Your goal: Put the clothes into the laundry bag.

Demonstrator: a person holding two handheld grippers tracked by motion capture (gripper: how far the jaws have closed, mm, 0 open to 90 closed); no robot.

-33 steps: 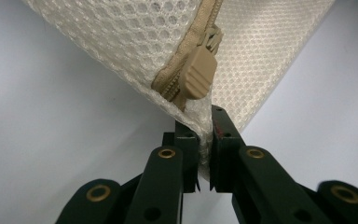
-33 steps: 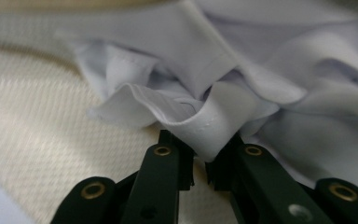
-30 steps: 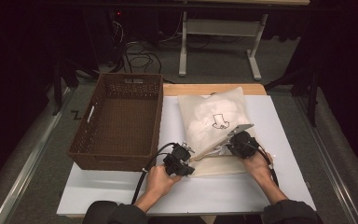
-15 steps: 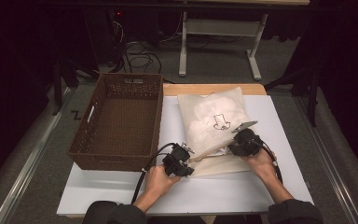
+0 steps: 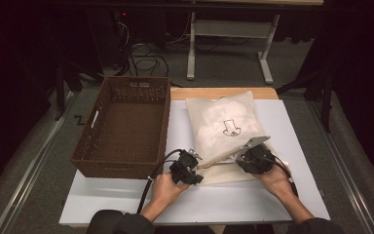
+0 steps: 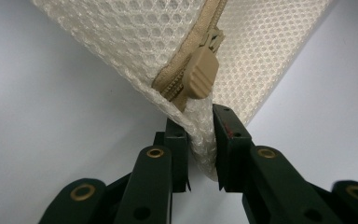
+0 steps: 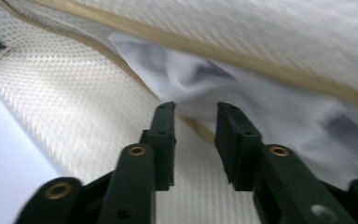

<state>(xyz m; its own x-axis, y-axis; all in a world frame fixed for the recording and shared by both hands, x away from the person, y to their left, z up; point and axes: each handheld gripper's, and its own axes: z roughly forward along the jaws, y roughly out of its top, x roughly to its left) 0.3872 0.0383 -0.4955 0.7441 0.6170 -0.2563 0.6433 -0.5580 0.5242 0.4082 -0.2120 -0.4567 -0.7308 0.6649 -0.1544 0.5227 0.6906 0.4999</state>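
A cream mesh bag [image 5: 224, 122] with a black arrow print lies on the white table board, its zip mouth toward the person. My left gripper [image 5: 197, 163] is shut on the bag's near left corner [image 6: 200, 140], just under the tan zipper pull [image 6: 200, 74]. Its jaws have just been opening slightly, with the mesh still pinched between them. My right gripper [image 5: 241, 157] is at the bag's open mouth. Its jaws [image 7: 196, 112] stand apart and have just been closing, gripping nothing. White cloth [image 7: 270, 112] inside the bag shows beyond their tips, with mesh [image 7: 74, 93] below.
A brown wicker basket [image 5: 121, 126] stands on the left of the board, close to the bag. The white board [image 5: 292, 126] has bare room to the bag's right and along the near edge. Cables and a table frame lie on the floor beyond.
My right gripper has shifted a little toward the near edge at the bag's mouth. The left gripper and the bag's corner have stayed where they were.
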